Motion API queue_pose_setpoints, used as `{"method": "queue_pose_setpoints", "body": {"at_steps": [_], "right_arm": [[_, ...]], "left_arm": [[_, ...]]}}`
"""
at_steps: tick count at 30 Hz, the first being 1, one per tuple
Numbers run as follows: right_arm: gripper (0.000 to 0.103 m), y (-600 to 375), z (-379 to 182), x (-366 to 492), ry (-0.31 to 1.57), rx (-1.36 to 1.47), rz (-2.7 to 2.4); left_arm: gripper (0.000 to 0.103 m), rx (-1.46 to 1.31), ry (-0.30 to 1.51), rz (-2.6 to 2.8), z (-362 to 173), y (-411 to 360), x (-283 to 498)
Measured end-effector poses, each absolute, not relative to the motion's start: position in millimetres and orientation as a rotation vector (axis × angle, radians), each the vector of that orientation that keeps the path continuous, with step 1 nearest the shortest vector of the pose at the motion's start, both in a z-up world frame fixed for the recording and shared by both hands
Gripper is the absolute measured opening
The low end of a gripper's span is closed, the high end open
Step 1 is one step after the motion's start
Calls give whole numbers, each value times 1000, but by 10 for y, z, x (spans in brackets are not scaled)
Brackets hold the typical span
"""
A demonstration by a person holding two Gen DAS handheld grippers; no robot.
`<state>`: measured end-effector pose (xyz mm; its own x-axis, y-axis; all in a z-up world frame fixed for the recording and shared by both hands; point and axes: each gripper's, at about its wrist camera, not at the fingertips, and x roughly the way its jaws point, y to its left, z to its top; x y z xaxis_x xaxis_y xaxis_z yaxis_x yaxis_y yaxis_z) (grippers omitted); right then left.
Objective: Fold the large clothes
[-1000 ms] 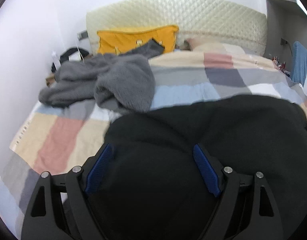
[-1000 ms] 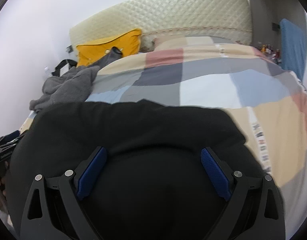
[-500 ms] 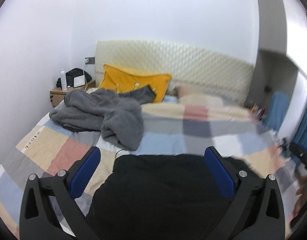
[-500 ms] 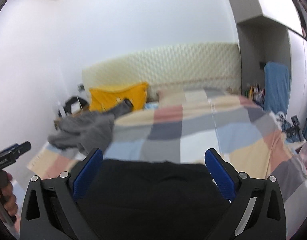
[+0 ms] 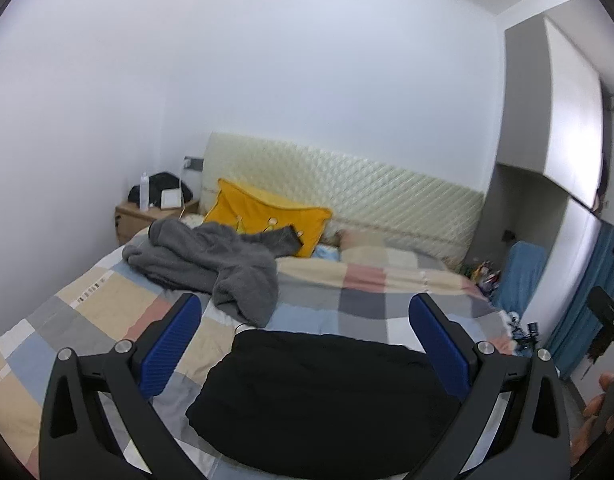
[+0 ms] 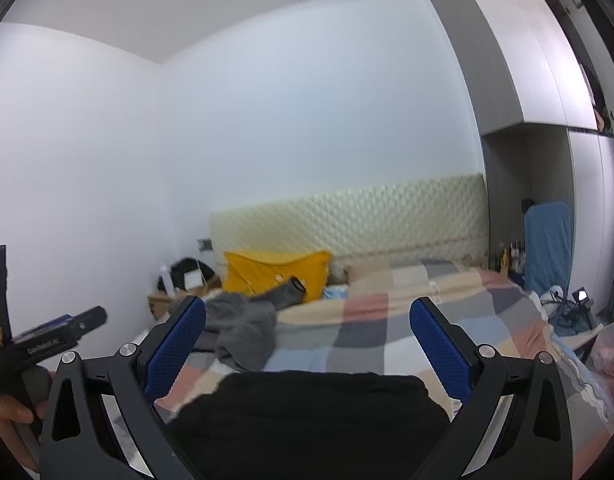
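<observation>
Left claw (image 5: 303, 340) wide apart, nothing between its blue pads (image 5: 171, 344), raised above the bed (image 5: 107, 320). Right claw (image 6: 307, 344) likewise spread wide and empty. Folded black garment (image 5: 327, 400) lies flat on the checked quilt just below both claws, clear of the pads. Beyond it, a crumpled grey fleece garment (image 5: 223, 264) heaped toward the left side of the bed, one sleeve draped over the yellow pillow (image 5: 263, 208). Quilted cream headboard (image 5: 347, 188) behind. Nightstand (image 5: 147, 216) in the left corner, with a bottle on it. Hand (image 6: 11, 412) gripping the left handle shows at the right view's edge.
</observation>
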<state>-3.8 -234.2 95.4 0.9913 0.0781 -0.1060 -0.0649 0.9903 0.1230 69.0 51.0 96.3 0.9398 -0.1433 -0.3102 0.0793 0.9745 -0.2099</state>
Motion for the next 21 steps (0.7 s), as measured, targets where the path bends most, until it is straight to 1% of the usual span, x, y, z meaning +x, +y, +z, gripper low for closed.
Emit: {"method": "queue_pose_setpoints", "body": {"at_steps": [4,8,21], "right_arm": [[103,-2115,1030,-392,93,92,147],[103,-1935,978,-609,111,42,165],[103,-1853,480,-1003,224,18,55]], "left_arm": [[103,-189,302,-153,1064,495,344],[103,-165,288,-155,1071,486,102],[103,-152,377,-145,628,648,-229]]}}
